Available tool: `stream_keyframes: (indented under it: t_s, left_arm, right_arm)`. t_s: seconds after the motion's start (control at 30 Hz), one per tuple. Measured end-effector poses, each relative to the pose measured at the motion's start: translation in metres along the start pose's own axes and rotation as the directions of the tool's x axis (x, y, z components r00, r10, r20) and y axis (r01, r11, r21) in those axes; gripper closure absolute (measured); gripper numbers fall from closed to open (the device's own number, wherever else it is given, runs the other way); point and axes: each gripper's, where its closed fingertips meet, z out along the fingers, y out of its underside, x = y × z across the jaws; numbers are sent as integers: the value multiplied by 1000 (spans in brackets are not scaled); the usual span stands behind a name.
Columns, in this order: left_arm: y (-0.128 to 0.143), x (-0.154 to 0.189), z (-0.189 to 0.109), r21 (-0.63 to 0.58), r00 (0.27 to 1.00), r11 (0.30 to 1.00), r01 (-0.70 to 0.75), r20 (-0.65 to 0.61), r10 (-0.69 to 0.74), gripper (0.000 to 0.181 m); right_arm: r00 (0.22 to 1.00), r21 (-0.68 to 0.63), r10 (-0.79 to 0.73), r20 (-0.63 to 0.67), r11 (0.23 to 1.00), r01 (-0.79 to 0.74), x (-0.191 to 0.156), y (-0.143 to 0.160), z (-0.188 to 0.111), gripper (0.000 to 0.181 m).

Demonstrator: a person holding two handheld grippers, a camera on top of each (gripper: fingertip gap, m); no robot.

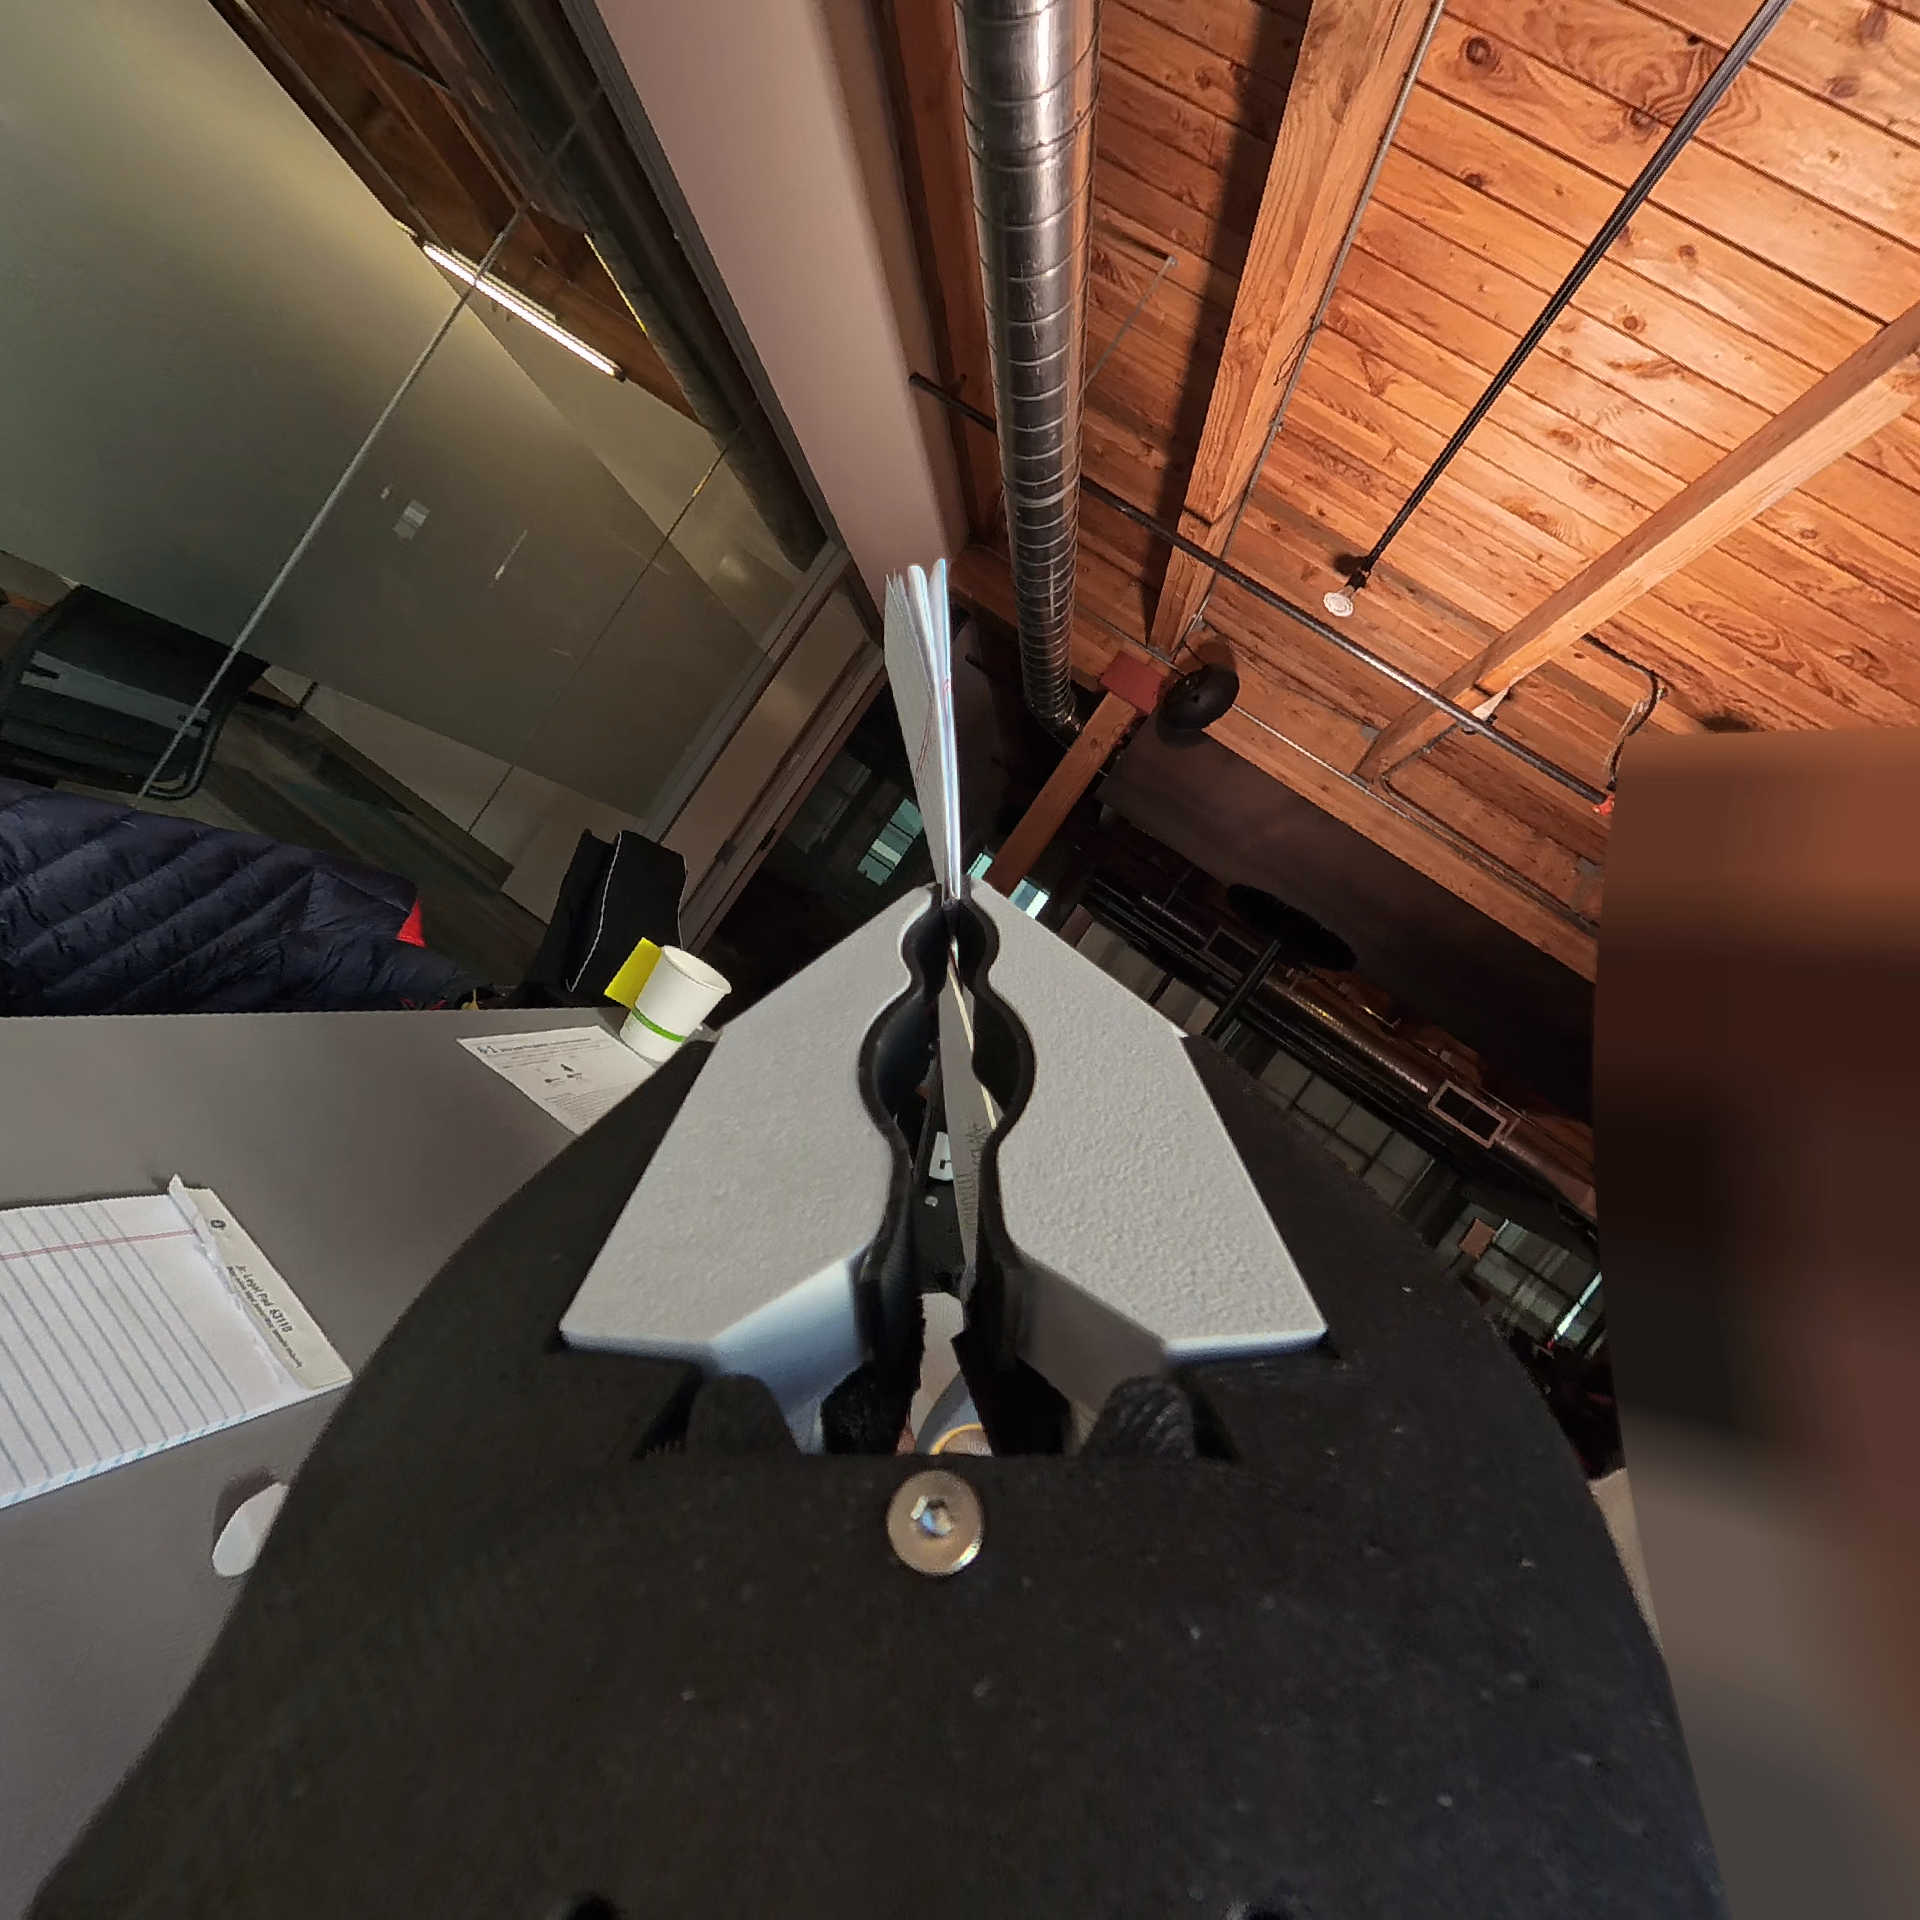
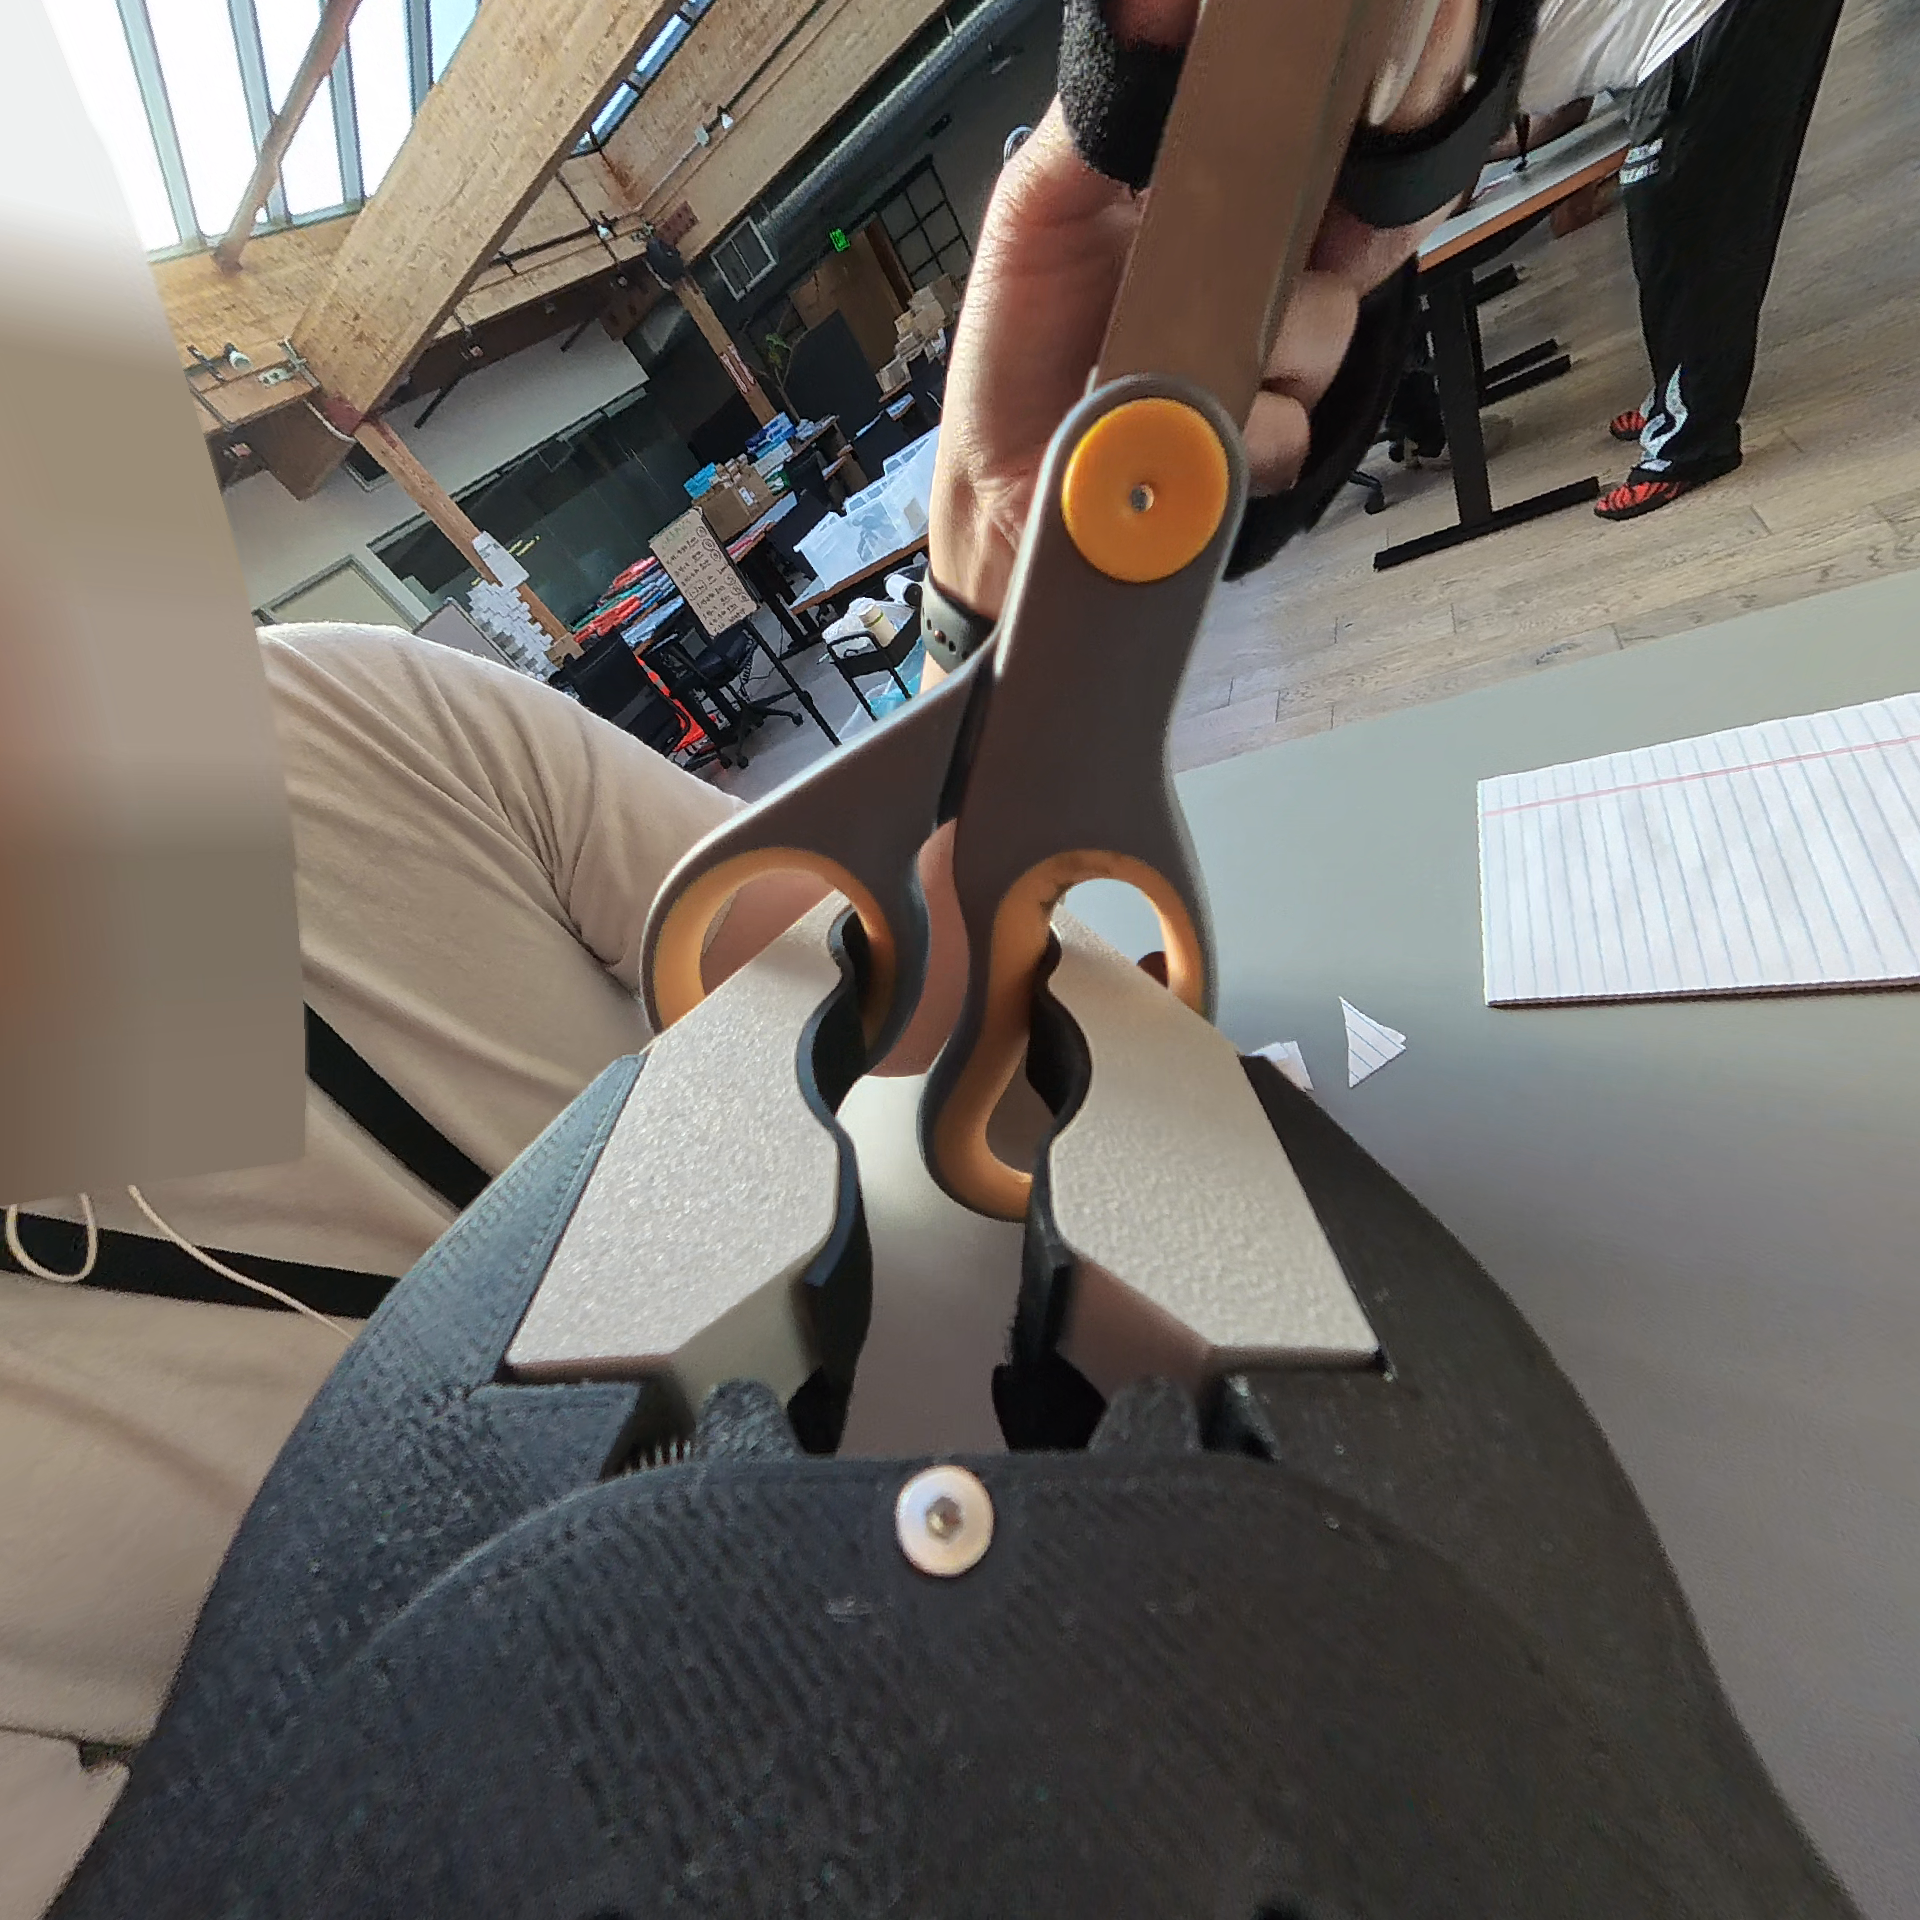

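Grey scissors with orange-lined handles [image 2: 1049, 790] hang upright in the right wrist view. My right gripper [image 2: 945, 977] is open, with one fingertip in each handle loop. The closed blades [image 2: 1216, 208] run up into my left gripper [image 2: 1247, 114], which a hand [image 2: 1029, 343] holds. In the left wrist view my left gripper [image 1: 954, 902] points at the ceiling and is shut on the blade [image 1: 966, 1091], which lies between its fingers. A folded piece of lined paper [image 1: 925, 717] sticks up from between the fingertips.
A grey table [image 1: 312, 1122] carries a white lined pad [image 1: 135, 1330], which also shows in the right wrist view [image 2: 1704, 862]. There is also a printed sheet [image 1: 551, 1070], a paper cup [image 1: 675, 1003] and paper scraps [image 2: 1366, 1039]. A beige sleeve [image 2: 468, 831] is close on the left. A person [image 2: 1704, 260] stands far right. The left gripper's tips are roughly 20 cm from the right gripper's.
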Motion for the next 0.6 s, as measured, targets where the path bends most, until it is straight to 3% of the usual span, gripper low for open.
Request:
stream_keyframes:
  t_s: [0.17, 0.33, 0.6]
  left_arm:
    - [-3, -5, 4, 72, 1000, 997, -6, 19, 5, 181]
    - [3, -6, 12, 88, 1000, 996, -3, 23, 1, 181]
    - [4, -5, 16, 117, 1000, 993, -4, 21, 2, 181]
  right_arm:
    - [1000, -6, -12, 8, 1000, 12, -1, 1, 9, 156]
    - [1000, 56, -14, -2, 998, 14, 1, -8, 7, 157]
    - [1000, 28, 15, 8, 999, -16, 2, -3, 9, 157]
